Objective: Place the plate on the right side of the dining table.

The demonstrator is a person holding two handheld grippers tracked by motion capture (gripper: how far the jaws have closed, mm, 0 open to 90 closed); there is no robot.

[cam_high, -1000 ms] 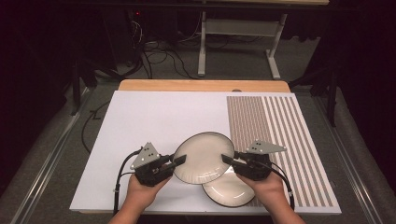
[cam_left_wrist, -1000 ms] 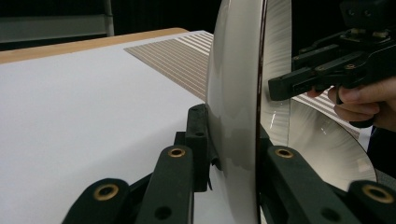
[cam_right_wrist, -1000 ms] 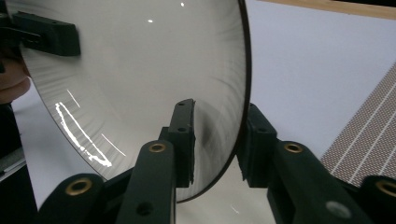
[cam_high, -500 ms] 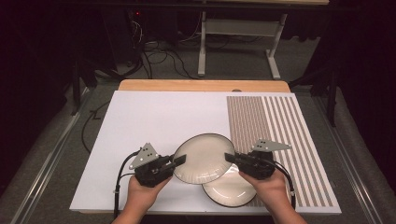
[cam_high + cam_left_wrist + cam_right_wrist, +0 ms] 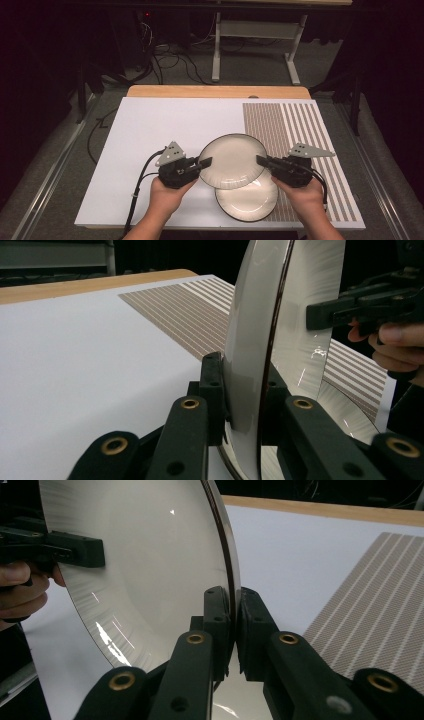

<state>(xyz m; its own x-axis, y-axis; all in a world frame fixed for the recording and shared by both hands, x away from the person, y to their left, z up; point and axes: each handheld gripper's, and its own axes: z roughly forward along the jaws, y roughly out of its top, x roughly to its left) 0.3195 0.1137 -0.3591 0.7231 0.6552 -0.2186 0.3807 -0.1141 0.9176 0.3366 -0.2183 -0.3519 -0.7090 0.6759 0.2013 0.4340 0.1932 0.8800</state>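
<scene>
We have the upper plate (image 5: pixel 232 161) gripped from both sides, lifted just above the lower plate (image 5: pixel 247 196), which lies on the white worktop (image 5: pixel 150 130) near its striped mat (image 5: pixel 295 135). The left tool (image 5: pixel 202 165) pinches the left rim, and in the left gripper view its jaws are pressed against both faces of the plate's edge. The right tool (image 5: pixel 261 161) has just been closing and now pinches the right rim, its pads tight on the thin edge in the right gripper view.

We judge this plate to be stiff, glazed and slippery, and likely to chip or break if dropped. The rim is the only place to take hold, and a hold on opposite sides should keep it from swinging. Both tools should stay level with each other, since a tilt could let the smooth rim slide out of the pads.
</scene>
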